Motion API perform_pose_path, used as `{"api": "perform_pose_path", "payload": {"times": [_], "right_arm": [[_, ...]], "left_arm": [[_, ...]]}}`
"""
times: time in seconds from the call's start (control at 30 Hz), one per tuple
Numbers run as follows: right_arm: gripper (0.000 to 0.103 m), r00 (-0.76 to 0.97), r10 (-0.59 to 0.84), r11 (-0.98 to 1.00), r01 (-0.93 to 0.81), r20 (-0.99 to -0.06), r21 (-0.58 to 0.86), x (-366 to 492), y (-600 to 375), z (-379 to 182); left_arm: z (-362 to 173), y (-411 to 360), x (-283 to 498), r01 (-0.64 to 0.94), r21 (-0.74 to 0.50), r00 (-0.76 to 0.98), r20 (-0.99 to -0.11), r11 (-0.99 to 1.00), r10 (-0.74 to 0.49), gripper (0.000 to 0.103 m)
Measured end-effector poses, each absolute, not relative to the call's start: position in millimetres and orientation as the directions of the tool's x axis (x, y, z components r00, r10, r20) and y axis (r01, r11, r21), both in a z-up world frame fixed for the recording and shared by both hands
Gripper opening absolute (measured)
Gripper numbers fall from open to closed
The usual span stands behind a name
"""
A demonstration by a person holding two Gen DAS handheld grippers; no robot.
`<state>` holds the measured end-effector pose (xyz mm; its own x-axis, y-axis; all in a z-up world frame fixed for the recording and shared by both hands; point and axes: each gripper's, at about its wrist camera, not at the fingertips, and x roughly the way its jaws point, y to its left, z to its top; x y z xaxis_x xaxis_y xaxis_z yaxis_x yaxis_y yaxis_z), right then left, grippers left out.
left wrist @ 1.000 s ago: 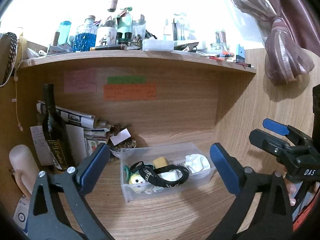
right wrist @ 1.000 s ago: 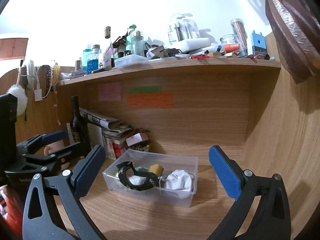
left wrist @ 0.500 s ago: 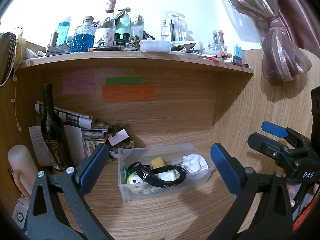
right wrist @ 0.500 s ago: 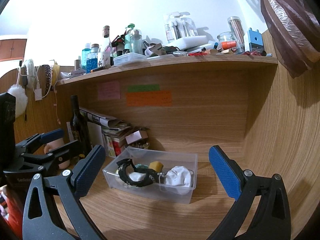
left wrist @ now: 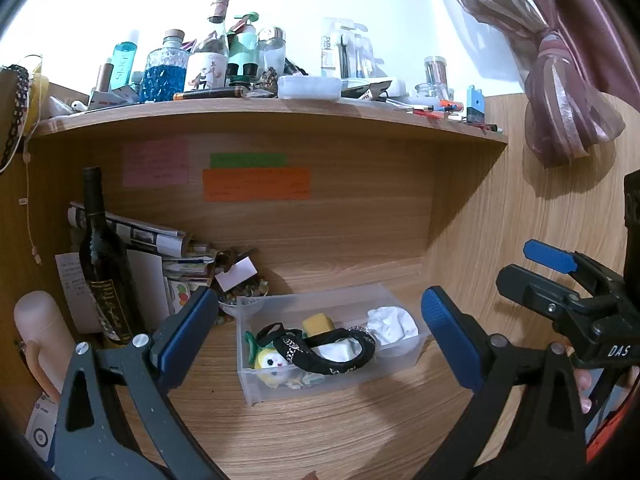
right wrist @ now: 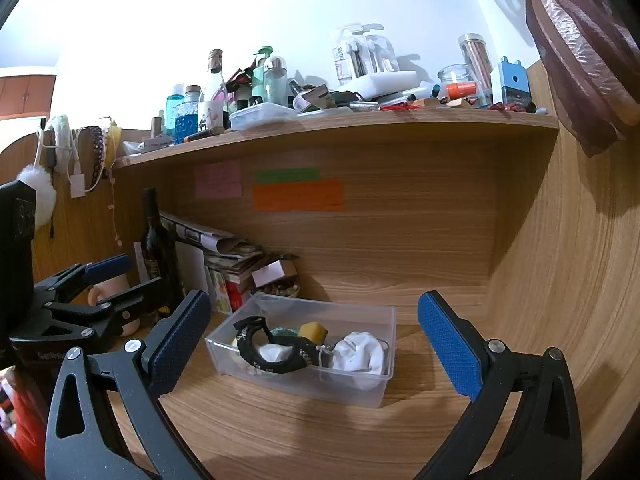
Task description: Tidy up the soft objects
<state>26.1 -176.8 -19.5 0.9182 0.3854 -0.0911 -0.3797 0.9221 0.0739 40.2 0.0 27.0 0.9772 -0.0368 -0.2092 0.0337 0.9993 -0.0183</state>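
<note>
A clear plastic box [left wrist: 256,384] [right wrist: 296,378] sits on the wooden desk under a shelf. In it lie a black band with lettering [left wrist: 320,354] [right wrist: 272,354], a white cloth [left wrist: 390,322] [right wrist: 360,354], a yellow sponge block [left wrist: 317,323] [right wrist: 313,329] and a small yellow plush toy [left wrist: 272,368]. My left gripper [left wrist: 320,340] is open and empty, back from the box. My right gripper [right wrist: 314,348] is open and empty too, also back from the box. Each gripper shows at the edge of the other's view.
A dark wine bottle [left wrist: 102,264] [right wrist: 154,244], stacked papers [left wrist: 160,248] and a bowl of small bits [right wrist: 278,290] stand at the back left. A pink cylinder [left wrist: 40,340] is at far left. The shelf [left wrist: 280,112] above is crowded with bottles. A curtain [left wrist: 560,92] hangs right.
Both views have shifted slightly; the box sits a little farther and lower in frame. Both grippers stay open and empty.
</note>
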Motion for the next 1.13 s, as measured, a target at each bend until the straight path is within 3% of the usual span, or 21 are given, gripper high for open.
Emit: {"api": "perform_pose_path", "payload": {"times": [1.13], "right_arm": [[0.103, 0.907, 0.408, 0.913, -0.404, -0.106, 0.056, 38, -177, -23]], "left_arm": [[21, 6, 45, 0.065, -0.036, 0.97, -0.233, 0.997, -0.072, 0.103]]}}
